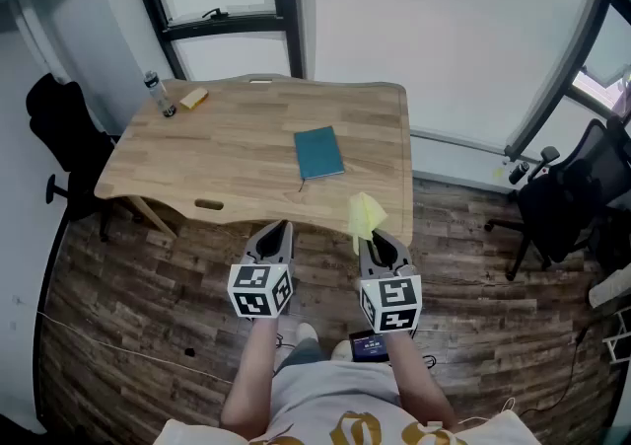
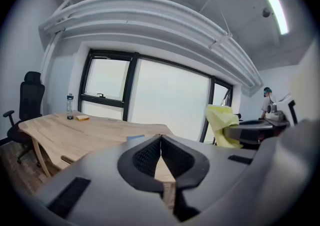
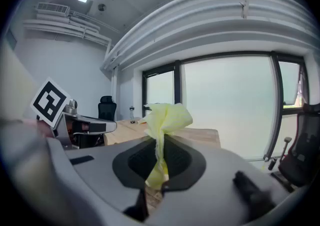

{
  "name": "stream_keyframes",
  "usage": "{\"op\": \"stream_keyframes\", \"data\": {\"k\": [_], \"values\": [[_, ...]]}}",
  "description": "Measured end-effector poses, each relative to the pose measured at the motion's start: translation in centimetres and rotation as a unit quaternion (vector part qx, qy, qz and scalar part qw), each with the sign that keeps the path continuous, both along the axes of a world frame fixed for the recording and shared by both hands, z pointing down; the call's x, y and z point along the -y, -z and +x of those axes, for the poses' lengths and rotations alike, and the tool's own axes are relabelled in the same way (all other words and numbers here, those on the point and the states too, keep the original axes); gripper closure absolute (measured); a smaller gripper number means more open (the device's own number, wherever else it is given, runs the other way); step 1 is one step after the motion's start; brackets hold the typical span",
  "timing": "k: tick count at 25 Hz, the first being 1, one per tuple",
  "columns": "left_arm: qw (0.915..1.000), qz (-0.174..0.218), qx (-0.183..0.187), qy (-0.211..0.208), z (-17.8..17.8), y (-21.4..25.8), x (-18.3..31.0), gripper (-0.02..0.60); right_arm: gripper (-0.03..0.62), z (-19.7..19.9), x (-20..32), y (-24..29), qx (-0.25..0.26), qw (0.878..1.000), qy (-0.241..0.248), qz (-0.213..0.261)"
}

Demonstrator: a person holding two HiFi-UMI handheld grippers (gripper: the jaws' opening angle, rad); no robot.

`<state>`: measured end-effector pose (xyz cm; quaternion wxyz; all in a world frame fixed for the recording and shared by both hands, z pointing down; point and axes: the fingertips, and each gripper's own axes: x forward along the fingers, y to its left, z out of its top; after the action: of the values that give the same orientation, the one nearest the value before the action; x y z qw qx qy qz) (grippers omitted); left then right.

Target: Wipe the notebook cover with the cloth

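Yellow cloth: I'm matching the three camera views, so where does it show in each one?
Head view: yellow cloth lower centre-right, clamped in the right gripper, just before the table's near edge.
Left gripper view: cloth right of centre, on the right gripper.
Right gripper view: cloth dead centre, pinched between the jaws.
Shared landmark: the water bottle on the table's far corner.

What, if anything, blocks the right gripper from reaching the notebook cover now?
Likely nothing, so yes: the right gripper, shut on the cloth, hangs off the near edge of the table, and the notebook lies ahead with bare wood between them.
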<state>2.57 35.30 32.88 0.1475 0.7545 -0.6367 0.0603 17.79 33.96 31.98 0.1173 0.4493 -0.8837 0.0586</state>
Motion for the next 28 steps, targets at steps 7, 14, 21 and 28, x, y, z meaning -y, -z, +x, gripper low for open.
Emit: {"op": "stream_keyframes", "data": {"k": [7,14,21,28], "values": [[0.9998,0.015,0.002,0.013,-0.8,1.0,-0.9,0.568,0.557,-0.6,-0.9,0.0,-0.011,1.000,0.011,0.001],[0.9996,0.019,0.012,0.016,-0.9,1.8,-1.3,0.568,0.557,-0.3,-0.7,0.5,-0.008,1.000,0.004,0.009],[0.9992,0.015,0.015,0.034,-2.1,1.8,-2.0,0.568,0.557,-0.8,-0.8,0.0,0.013,1.000,0.021,-0.003],[0.9993,0.009,0.013,0.035,-2.7,0.9,0.4,0.568,0.557,-2.1,1.3,-1.3,-0.009,0.999,0.046,-0.004]]}}
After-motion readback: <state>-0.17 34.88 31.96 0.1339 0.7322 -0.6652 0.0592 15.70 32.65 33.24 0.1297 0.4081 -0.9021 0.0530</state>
